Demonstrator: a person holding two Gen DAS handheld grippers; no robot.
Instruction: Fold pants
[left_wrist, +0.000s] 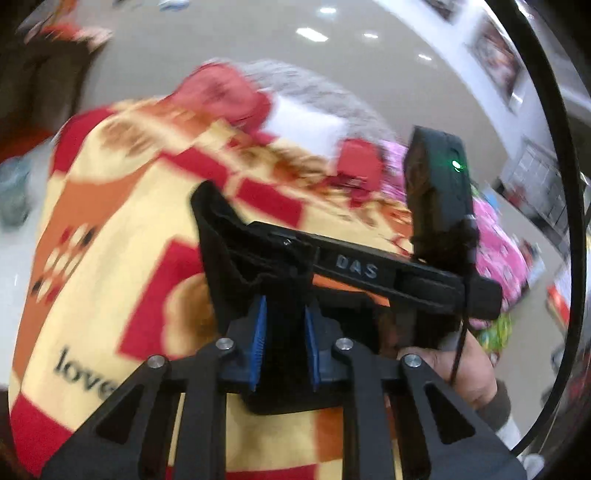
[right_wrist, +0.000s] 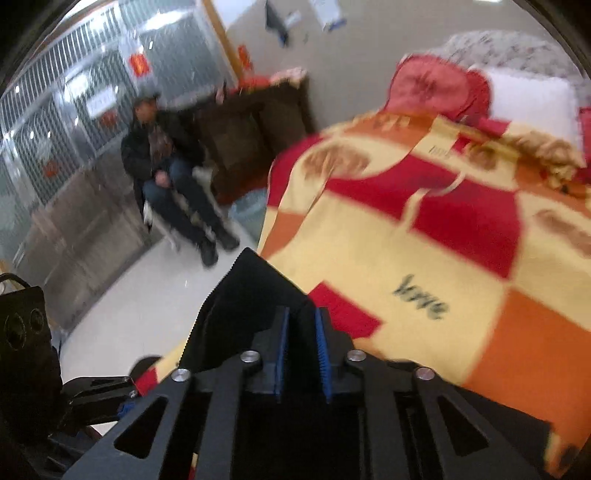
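Between the blue pads of the left claw (left_wrist: 284, 350) there's a fold of black fabric, the pants (left_wrist: 236, 258), and the jaws are nearly together, pinched on it, with the cloth rising up and away ahead of the tips. Same deal on the other side: the right claw (right_wrist: 303, 354) is squeezed tight on the pants (right_wrist: 255, 295) too, whose zigzag-cut edge climbs up and to the left of its fingertips. Beyond both claws, and under the lifted fabric, is a bed covered by a loud blanket (left_wrist: 122, 236) in yellow, red and orange blocks with "love" printed on it. Far ahead of the left claw sit a red pillow (left_wrist: 225, 92) and a white pillow (left_wrist: 306, 125), kinda blurry. Just right of the left claw you can see the other tool's body with a black camera module (left_wrist: 439, 192) showing a green light, and the person's hand (left_wrist: 469, 373) wrapped around its handle with a thin black cable running over it. Off to the left of the right claw, well away across a pale floor (right_wrist: 140, 306), a person (right_wrist: 166, 177) sits on a chair by a dark sofa (right_wrist: 251, 136). Everything's pretty smeared.
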